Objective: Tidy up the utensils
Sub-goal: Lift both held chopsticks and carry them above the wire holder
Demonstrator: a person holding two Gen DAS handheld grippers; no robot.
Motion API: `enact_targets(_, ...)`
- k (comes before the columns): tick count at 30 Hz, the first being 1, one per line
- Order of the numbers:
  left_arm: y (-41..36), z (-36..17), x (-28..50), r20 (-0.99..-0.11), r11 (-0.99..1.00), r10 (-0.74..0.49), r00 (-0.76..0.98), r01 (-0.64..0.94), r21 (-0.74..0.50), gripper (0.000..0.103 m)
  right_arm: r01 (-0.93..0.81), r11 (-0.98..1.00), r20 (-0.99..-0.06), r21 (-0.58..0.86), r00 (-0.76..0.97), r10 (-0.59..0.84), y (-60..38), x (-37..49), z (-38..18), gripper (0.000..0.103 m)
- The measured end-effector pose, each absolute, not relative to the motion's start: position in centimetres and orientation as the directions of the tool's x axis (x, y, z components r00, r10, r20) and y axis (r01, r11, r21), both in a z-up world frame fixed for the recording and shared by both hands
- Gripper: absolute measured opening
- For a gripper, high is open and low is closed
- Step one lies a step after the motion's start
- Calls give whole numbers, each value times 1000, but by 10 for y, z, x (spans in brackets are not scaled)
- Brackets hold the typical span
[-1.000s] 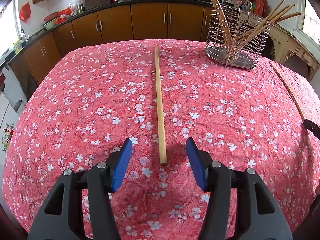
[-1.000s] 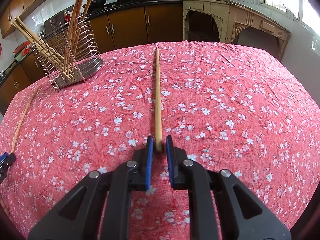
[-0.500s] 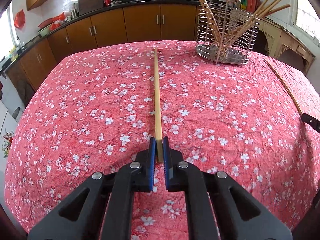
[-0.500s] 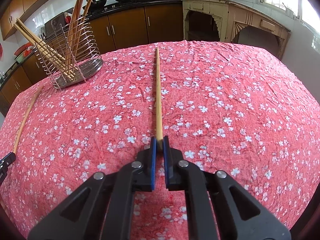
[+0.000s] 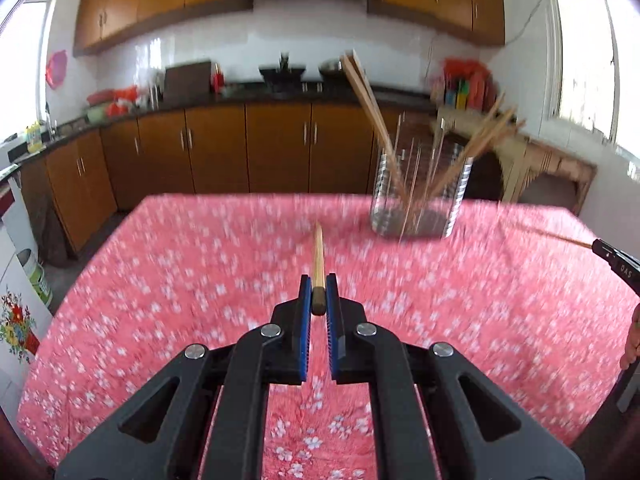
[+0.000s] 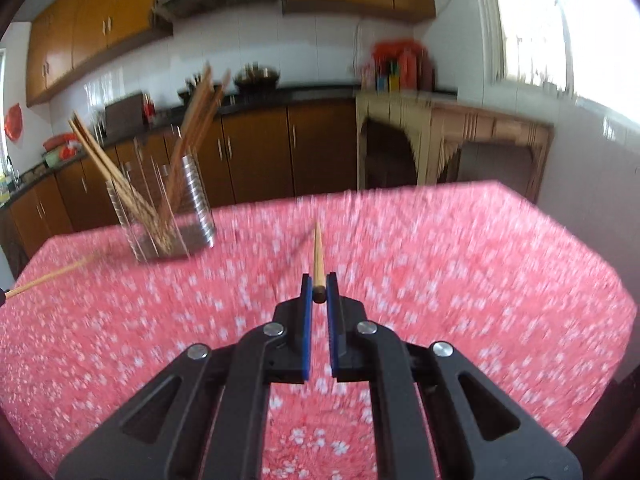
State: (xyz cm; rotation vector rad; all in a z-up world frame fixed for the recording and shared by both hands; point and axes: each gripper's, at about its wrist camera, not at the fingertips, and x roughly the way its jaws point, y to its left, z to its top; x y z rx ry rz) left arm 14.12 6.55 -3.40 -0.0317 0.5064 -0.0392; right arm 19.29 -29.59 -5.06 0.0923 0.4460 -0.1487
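Observation:
My left gripper [image 5: 315,294] is shut on the near end of a long wooden chopstick [image 5: 318,254] that points forward, raised off the red floral tablecloth [image 5: 160,300]. My right gripper [image 6: 318,292] is shut on a second wooden chopstick [image 6: 317,252], also raised and pointing forward. A wire utensil holder [image 5: 416,196] with several chopsticks stands at the far right in the left wrist view, and at the far left in the right wrist view [image 6: 164,208]. Each view shows the other chopstick at its edge, in the left wrist view [image 5: 560,238] and in the right wrist view [image 6: 52,276].
The tablecloth [image 6: 460,280] covers the whole table. Brown kitchen cabinets [image 5: 248,148] and a dark counter with pots run behind the far table edge. A beige side table [image 6: 452,136] stands at the right. The right gripper's tip [image 5: 616,264] shows at the right edge.
Both grippers have lifted and tilted up with their chopsticks, which now stand off the cloth. A second ago the left gripper was open around its chopstick; it then shut on it.

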Motion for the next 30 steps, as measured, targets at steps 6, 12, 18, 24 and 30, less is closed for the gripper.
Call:
enact_targets(6,69,5,125,-336,998,-21,942,3,-55,7,139,987,-320,79,941,-107,-298,186,-9,8)
enact_targets(12,73,30,126,-264,997,-1,964,-20,-74,7,107,984,-272,142,960,-65,-305,188,17,8)
enact_targets(18,76,49,130,-225,995,11,974,-33,-98,7,72,980,-228,187,973,-28,-310,191,41,8)
enact_targets(24,79,63,133,-206,992,6,979,-33,-126,7,37,977,-200,208,980,6,-307,190,54,8)
enact_targets(30,76,72,135,-190,991,-8,982,-18,-132,7,7,977,-177,214,984,31,-303,186,64,8)
